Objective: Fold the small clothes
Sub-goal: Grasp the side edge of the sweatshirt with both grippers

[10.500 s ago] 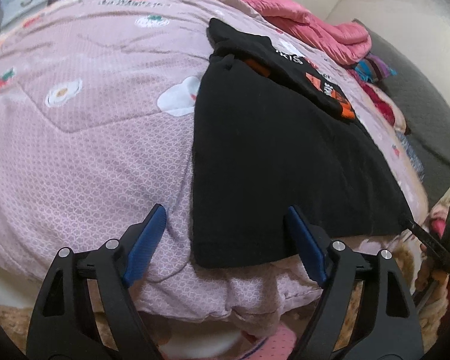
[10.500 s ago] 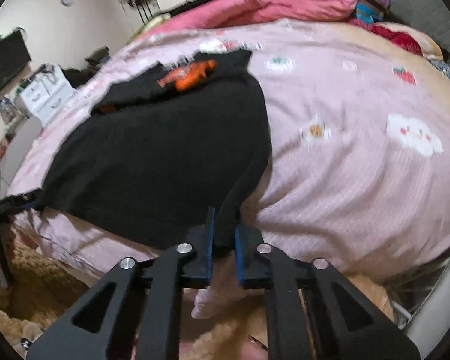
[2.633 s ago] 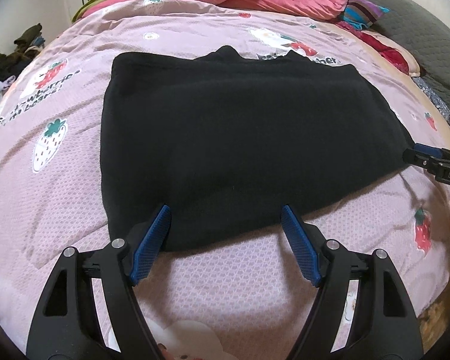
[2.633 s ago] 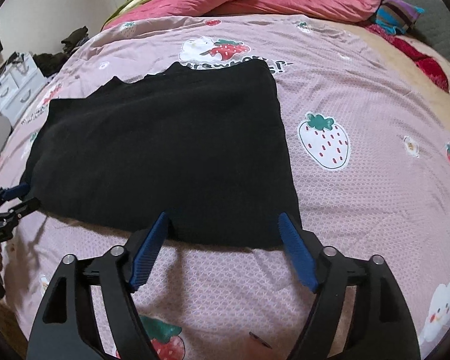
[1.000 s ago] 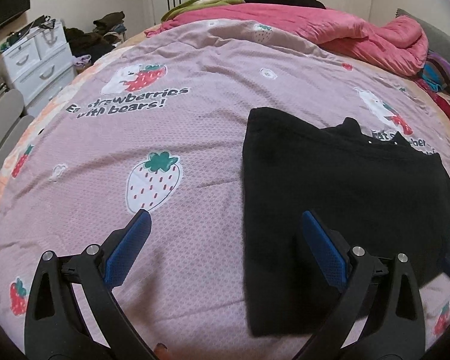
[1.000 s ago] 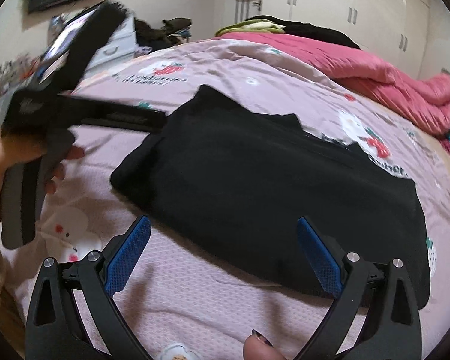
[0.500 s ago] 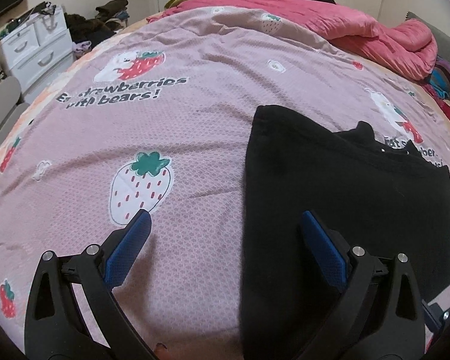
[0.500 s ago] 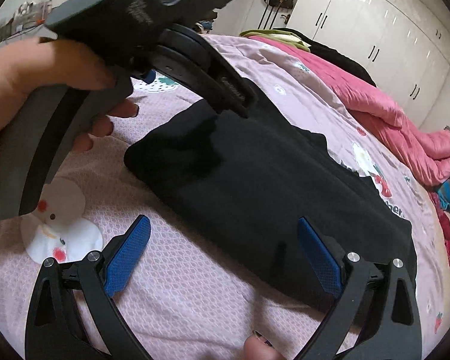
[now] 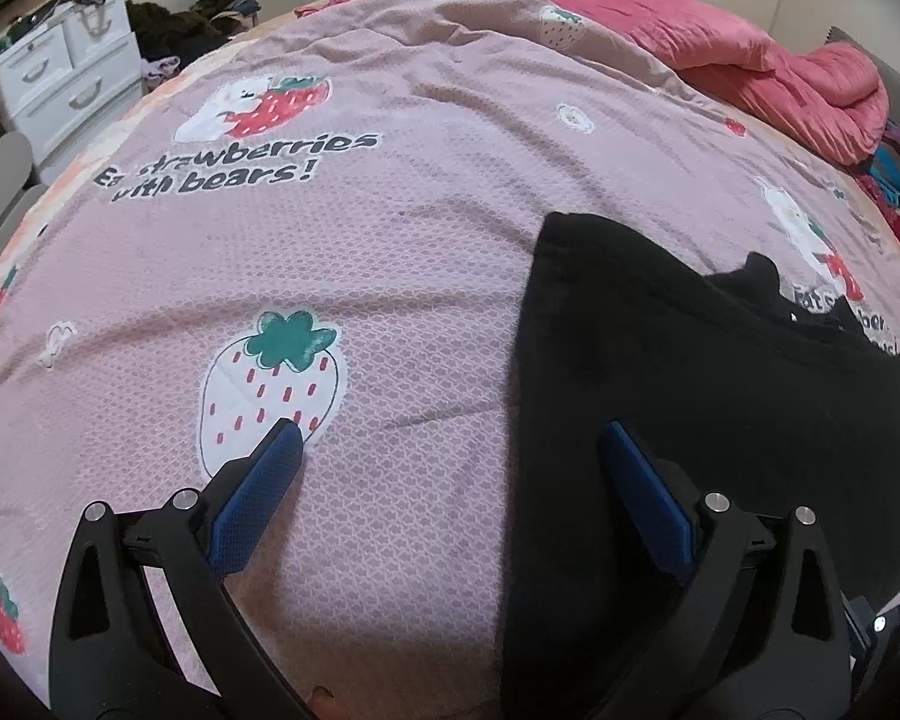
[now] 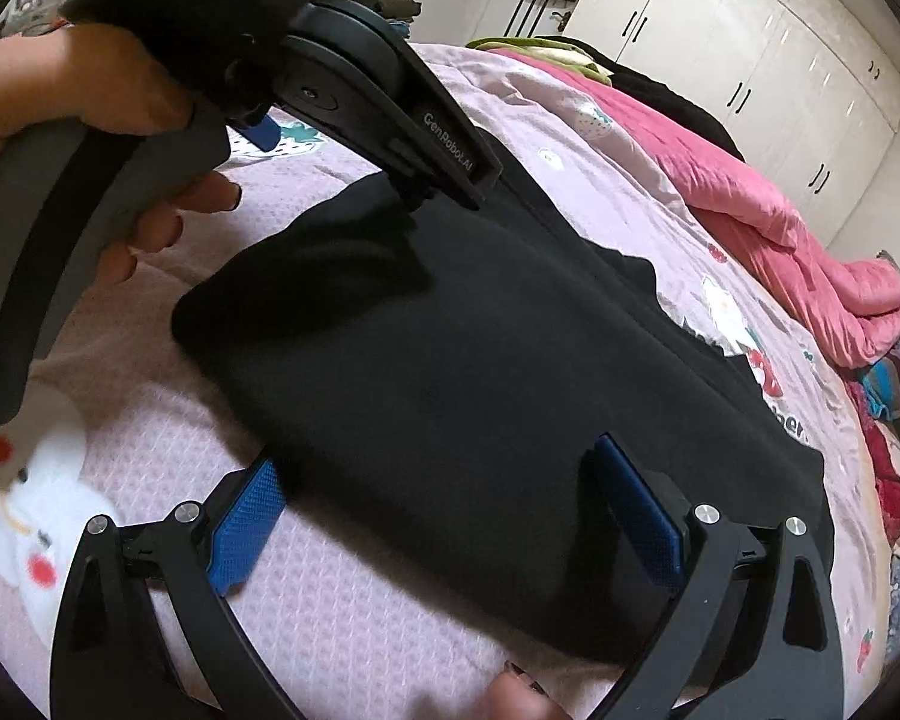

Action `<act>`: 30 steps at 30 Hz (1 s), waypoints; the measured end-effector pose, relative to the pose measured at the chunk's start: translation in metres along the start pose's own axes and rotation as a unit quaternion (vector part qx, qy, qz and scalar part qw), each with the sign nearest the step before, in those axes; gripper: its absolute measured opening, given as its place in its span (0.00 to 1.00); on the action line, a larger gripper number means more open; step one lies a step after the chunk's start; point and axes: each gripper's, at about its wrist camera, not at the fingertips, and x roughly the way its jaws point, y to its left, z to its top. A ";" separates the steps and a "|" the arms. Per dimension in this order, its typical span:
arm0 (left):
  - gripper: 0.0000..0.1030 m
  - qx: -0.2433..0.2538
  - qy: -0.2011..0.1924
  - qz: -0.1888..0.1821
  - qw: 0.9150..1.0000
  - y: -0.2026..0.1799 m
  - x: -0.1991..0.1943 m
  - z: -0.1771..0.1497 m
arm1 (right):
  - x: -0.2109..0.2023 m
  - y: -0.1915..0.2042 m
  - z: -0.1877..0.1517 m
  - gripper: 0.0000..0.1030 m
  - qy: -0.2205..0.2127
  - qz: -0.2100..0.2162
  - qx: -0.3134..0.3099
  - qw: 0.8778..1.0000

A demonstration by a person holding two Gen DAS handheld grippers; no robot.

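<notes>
Pink strawberry quilt (image 9: 390,228) underneath; left gripper (image 9: 450,450) spread wide astride black garment's (image 10: 480,360) edge, right gripper (image 10: 438,492) equally spread over its smooth, folded near hem.

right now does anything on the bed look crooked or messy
Mostly tidy. The folded black fabric garment lies flat on the pink strawberry-print quilt, but its far edge is uneven: a small black flap pokes past the fold line. Both claws, left and right, hang open, holding nothing.
</notes>
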 end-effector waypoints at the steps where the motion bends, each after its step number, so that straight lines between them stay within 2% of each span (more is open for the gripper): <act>1: 0.91 -0.003 0.001 -0.001 1.000 0.001 0.000 0.001 | 0.002 0.001 0.001 0.94 -0.001 -0.005 -0.003 1.000; 6: 0.91 -0.010 0.001 -0.001 1.000 0.006 0.002 0.005 | 0.006 0.011 0.008 0.94 -0.024 -0.035 -0.032 0.999; 9: 0.91 -0.018 0.005 -0.012 1.000 0.010 0.005 0.007 | 0.009 0.010 0.010 0.92 -0.025 -0.031 -0.033 0.999; 11: 0.91 -0.022 0.008 -0.015 1.000 0.012 0.007 0.009 | 0.009 0.006 0.010 0.75 -0.031 -0.026 -0.027 0.999; 12: 0.91 -0.024 0.009 -0.019 0.999 0.013 0.008 0.010 | 0.008 0.004 0.010 0.70 -0.035 -0.033 -0.024 0.999; 14: 0.91 -0.032 0.013 -0.027 0.999 0.015 0.009 0.011 | 0.005 -0.001 0.010 0.48 -0.046 -0.031 -0.017 0.998; 16: 0.91 -0.039 0.015 -0.043 0.998 0.014 0.009 0.012 | -0.003 -0.005 0.009 0.32 -0.067 -0.033 -0.013 0.997; 17: 0.91 -0.042 0.015 -0.052 0.998 0.013 0.008 0.012 | -0.007 -0.008 0.010 0.27 -0.077 -0.039 -0.010 0.996; 20: 0.91 -0.048 0.016 -0.091 0.995 0.007 0.007 0.014 | -0.014 -0.017 0.010 0.22 -0.094 -0.042 0.010 0.995; 26: 0.91 -0.050 0.032 -0.130 0.990 -0.010 0.017 0.016 | -0.023 -0.035 0.008 0.20 -0.113 -0.038 0.038 0.992; 30: 0.90 -0.044 0.025 -0.150 0.987 -0.017 0.017 0.020 | -0.028 -0.038 0.005 0.19 -0.123 -0.038 0.047 0.991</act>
